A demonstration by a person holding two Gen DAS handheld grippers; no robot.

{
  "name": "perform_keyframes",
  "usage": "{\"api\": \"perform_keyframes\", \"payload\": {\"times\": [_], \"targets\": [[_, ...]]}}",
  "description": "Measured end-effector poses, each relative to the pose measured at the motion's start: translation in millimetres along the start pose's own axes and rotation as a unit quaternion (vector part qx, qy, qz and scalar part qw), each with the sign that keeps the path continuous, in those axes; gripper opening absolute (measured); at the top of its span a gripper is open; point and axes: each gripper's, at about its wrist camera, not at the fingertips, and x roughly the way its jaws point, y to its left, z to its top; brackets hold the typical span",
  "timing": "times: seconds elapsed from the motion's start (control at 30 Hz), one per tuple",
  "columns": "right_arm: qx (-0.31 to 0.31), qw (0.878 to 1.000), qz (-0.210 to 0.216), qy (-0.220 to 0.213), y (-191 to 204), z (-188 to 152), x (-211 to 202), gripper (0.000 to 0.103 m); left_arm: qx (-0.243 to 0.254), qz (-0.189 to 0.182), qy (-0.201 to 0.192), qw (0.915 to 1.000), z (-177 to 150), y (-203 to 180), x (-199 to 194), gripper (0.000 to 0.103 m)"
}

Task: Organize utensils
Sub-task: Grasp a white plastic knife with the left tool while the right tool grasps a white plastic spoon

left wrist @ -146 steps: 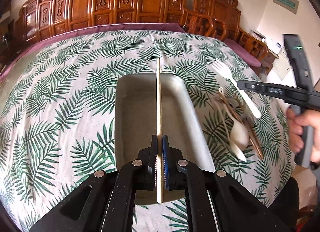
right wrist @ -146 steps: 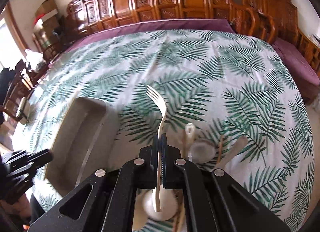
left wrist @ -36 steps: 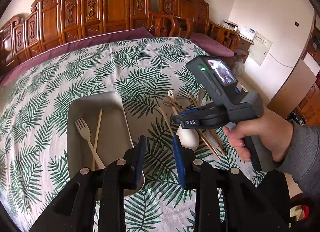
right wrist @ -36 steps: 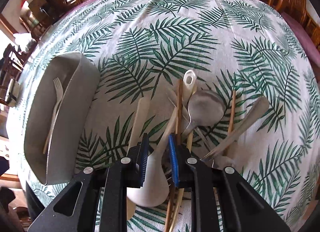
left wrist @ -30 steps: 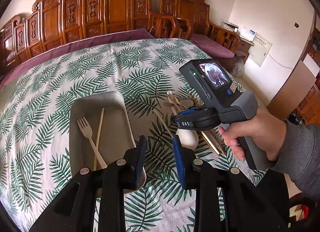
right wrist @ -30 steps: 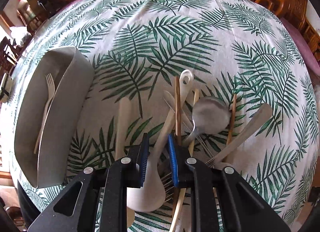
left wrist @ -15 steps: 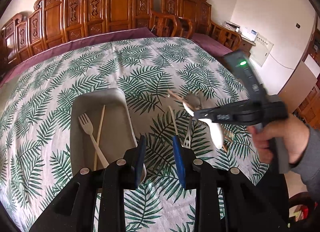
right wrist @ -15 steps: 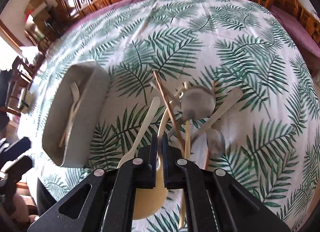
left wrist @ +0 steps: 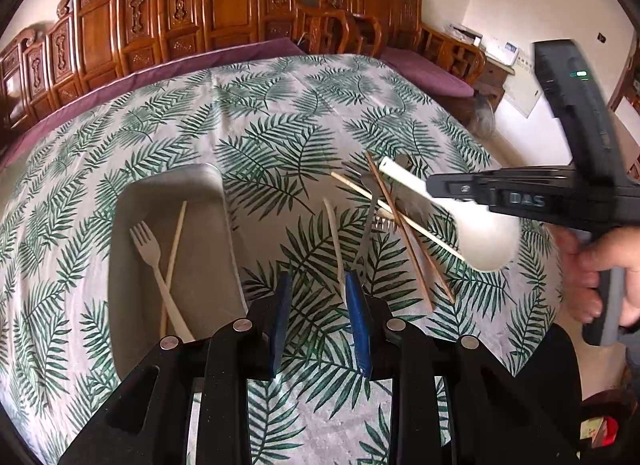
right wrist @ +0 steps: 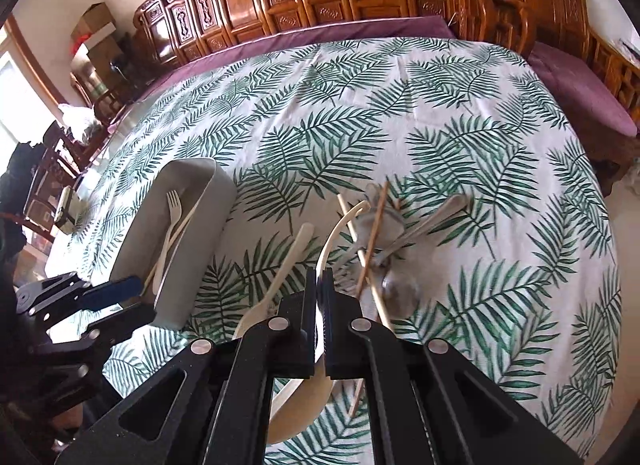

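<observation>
The right gripper (right wrist: 318, 277) is clamped on the handle of a cream ladle (right wrist: 338, 225); its jaws have just closed on it. The ladle hangs above the table (right wrist: 440, 113), its hooked handle end reaching forward past the fingertips and its round bowl (left wrist: 486, 241) showing below the gripper in the left wrist view. A hand (left wrist: 600, 265) grips the tool's handle at the right edge of that view.

The left gripper (left wrist: 316, 293) hovers with its jaws apart and nothing between them, over the leaf-print cloth just right of the grey tray (left wrist: 172, 185).

The tray sits toward the left side of the table. Inside it lie a cream fork (left wrist: 154, 261) and a pale chopstick (left wrist: 174, 257), crossing each other near the tray's near end.

The rest of the utensils lie in a loose heap on the cloth to the right of the tray: a cream knife-like piece (right wrist: 288, 261) nearest the tray, a metal fork (left wrist: 368, 233), two brown chopsticks (left wrist: 404, 225), a pale chopstick (left wrist: 360, 191) running under them, and in the right wrist view a metal spoon (right wrist: 400, 285) and a long grey handle (right wrist: 440, 213). These pieces overlap; which rests on which is hard to tell.

Carved wooden chairs (left wrist: 224, 5) line the table's far edge.
</observation>
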Motion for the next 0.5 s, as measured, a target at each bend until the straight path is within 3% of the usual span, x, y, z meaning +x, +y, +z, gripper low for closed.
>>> {"api": "perform_keyframes", "payload": {"times": [0.5], "targets": [[0.018,1.0,-0.007,0.008,-38.0,-37.5,0.2,0.004,-0.002,-0.015,0.069,0.9975,10.5,-20.2,75.6,0.024]]}}
